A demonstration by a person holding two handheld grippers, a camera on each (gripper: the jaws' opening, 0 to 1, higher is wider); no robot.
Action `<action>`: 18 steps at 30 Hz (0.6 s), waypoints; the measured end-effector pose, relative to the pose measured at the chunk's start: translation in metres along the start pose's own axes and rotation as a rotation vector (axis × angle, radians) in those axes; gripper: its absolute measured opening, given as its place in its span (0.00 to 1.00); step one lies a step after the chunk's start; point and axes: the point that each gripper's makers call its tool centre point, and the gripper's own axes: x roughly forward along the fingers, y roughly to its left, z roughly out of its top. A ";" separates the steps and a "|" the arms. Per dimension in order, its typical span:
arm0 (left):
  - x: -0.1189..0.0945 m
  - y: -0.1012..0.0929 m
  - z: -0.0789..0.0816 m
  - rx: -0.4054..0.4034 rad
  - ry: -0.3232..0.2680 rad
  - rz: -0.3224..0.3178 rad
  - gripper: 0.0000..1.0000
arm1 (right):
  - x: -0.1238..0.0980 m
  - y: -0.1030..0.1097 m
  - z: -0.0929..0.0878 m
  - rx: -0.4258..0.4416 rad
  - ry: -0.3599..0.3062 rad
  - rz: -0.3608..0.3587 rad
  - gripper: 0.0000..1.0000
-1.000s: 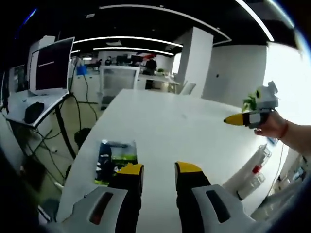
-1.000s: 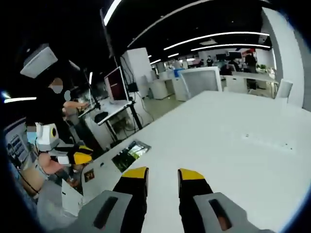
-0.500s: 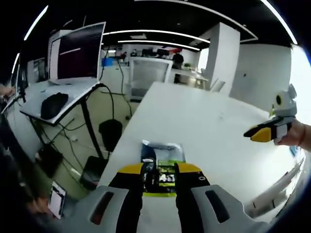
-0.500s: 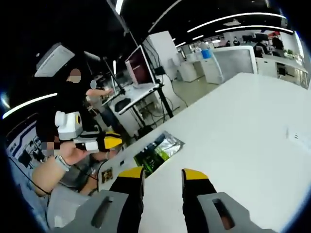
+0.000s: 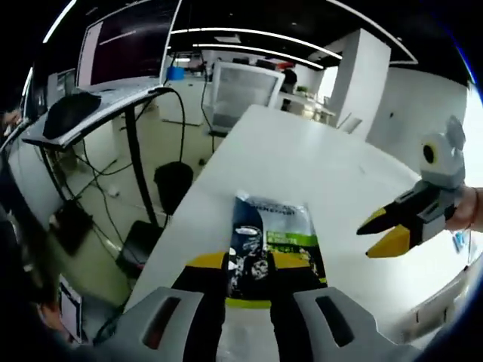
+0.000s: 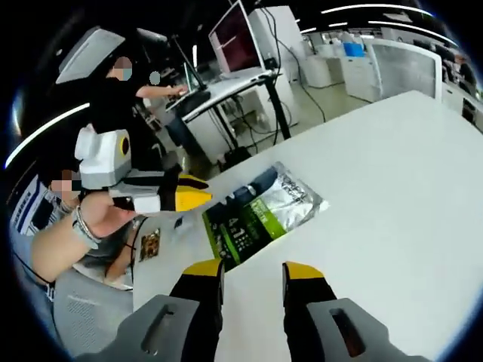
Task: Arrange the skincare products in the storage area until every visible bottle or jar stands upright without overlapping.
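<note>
A flat green and silver packet (image 5: 266, 240) lies on the white table (image 5: 317, 166) near its edge. In the left gripper view its near end shows between the yellow tips of my left gripper (image 5: 249, 261), which is open. My right gripper (image 5: 382, 234) comes in from the right with its jaws apart and nothing in them. In the right gripper view the packet (image 6: 260, 215) lies just ahead of my open right gripper (image 6: 252, 270). My left gripper (image 6: 198, 192), held in a hand, hovers by the packet's left end.
Off the table's edge stands a desk (image 5: 98, 102) with a monitor and cables, and a black base (image 5: 172, 197) on the floor. A person (image 6: 124, 98) works at a desk with a screen (image 6: 235, 38). The white table (image 6: 392, 188) stretches far to the right.
Both views have closed in on the packet, which looks larger now. The right gripper has come nearer to the left one and to the packet. Both stay open.
</note>
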 end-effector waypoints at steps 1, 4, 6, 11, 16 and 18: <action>0.002 0.000 -0.009 0.012 0.025 -0.003 0.22 | 0.004 -0.001 0.000 -0.004 0.008 0.000 0.26; 0.005 0.006 -0.019 0.053 0.066 0.018 0.22 | 0.012 -0.004 0.001 0.004 0.013 -0.001 0.25; 0.005 0.008 -0.015 0.050 0.050 0.019 0.22 | 0.017 -0.003 0.001 0.011 0.013 0.008 0.25; 0.012 0.012 -0.018 0.042 0.050 0.019 0.22 | 0.027 -0.006 -0.002 -0.002 0.038 0.000 0.25; 0.013 0.011 -0.023 0.050 0.054 0.005 0.19 | 0.031 -0.009 -0.003 0.008 0.035 -0.016 0.22; 0.012 0.010 -0.023 0.031 0.051 -0.006 0.18 | 0.033 -0.011 0.000 0.016 0.028 -0.015 0.21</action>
